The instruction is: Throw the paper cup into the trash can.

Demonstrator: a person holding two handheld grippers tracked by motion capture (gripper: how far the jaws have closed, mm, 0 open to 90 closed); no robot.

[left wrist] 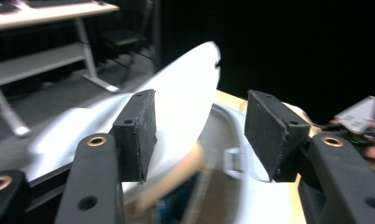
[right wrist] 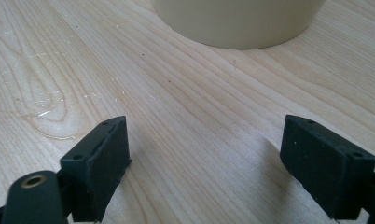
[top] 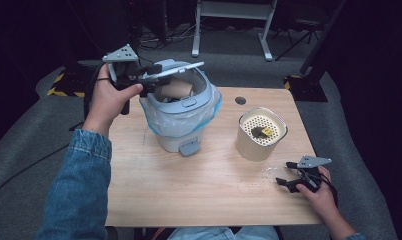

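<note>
Left gripper (top: 145,80) was at the bin's raised lid (top: 175,71), jaws apart, perhaps just touching it; right gripper (top: 284,173) rested wide open on the table (top: 189,180).

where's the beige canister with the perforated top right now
In the high view the beige canister stands upright on the right half of the wooden table, right of the lined pedal bin and just beyond the right tool.
</note>
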